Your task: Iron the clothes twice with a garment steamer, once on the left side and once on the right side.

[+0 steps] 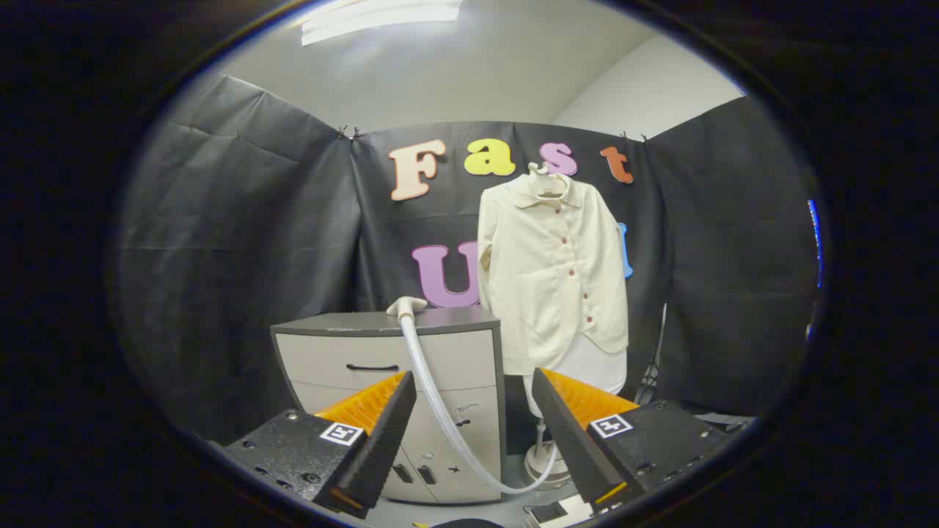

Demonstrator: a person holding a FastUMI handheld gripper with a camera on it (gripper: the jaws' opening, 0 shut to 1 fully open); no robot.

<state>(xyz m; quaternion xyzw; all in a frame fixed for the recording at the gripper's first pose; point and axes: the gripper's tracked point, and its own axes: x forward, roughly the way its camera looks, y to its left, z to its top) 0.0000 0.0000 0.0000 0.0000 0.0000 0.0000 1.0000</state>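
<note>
A cream button-up shirt [554, 268] hangs on a hanger against the booth wall, beyond the fingers and a little to the right. The garment steamer's head [406, 306] lies on top of a grey cabinet [440, 352], and its pale hose [440, 403] curves down in front of the cabinet toward a white base on the floor [546, 462]. My gripper [473, 411] is open, well short of the steamer head, with nothing between its fingers.
The cabinet has a drawer with a dark handle [372, 367] and lower doors. Black cloth walls close the booth on three sides. A dark stand [653, 367] leans by the wall right of the shirt.
</note>
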